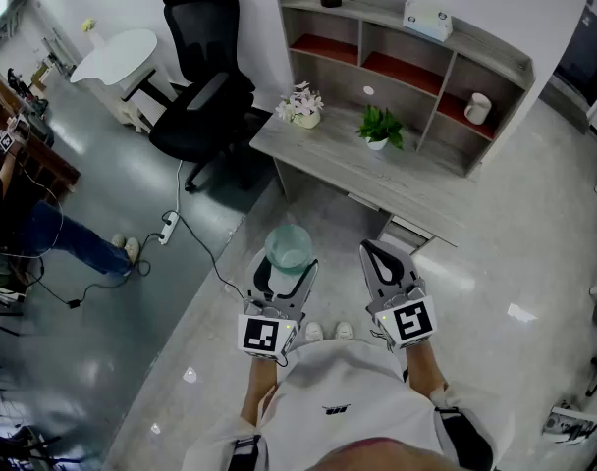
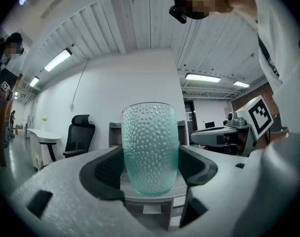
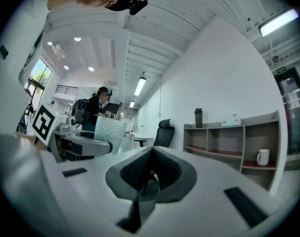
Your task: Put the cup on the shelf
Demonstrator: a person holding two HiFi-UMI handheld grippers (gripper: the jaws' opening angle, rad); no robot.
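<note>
1. The left gripper (image 1: 285, 275) is held level in front of the person. Its jaws stand wide and press on both sides of the cup (image 2: 150, 147), a clear greenish glass with a bumpy surface, which stands upright between them.
2. Just beside it, the right gripper (image 1: 376, 255) has its jaws together and carries nothing.
3. So the picking part looks done: the cup is in the air, over the floor, and well apart from the furniture.
4. Further on is the desk (image 1: 323, 155) with two small plants on it.
5. At the back of the desk stands the shelf (image 1: 454, 78). Its compartments look mostly free; a white mug (image 1: 477, 108) stands in the right one.
6. I judge that carrying the cup to the shelf, setting it down and opening the jaws are all left to do.
</note>
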